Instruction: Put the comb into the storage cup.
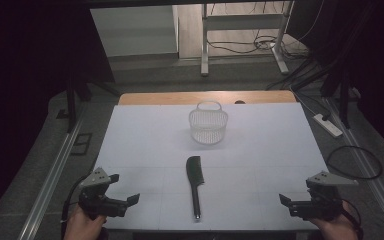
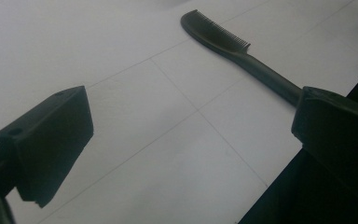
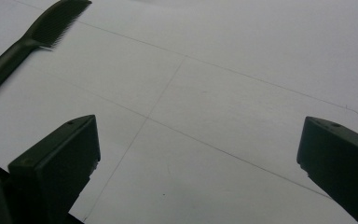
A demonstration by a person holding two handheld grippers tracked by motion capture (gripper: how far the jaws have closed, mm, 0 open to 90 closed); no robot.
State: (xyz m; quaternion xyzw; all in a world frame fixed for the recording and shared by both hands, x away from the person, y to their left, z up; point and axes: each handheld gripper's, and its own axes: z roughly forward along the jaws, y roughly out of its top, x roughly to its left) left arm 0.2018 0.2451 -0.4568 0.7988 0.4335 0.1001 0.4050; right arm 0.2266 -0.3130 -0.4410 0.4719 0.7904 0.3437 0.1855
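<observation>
Table: white sheet w/ thin grid lines, wood edge at the far side, dim room w/ cables on the floor behind.
Comb: black comb lies flat near the front middle, teeth end far, handle end near the person.
Basket: white mesh basket stands upright past the comb, well apart from it.
Left gripper: left gripper at the front left corner, jaws spread wide, nothing in them. Comb is off to its right, not touching.
Right gripper: right gripper at the front right corner, jaws wide apart too, empty. Comb is off to its left, well apart.
Comb vs grippers: about midway btw. the two.
</observation>
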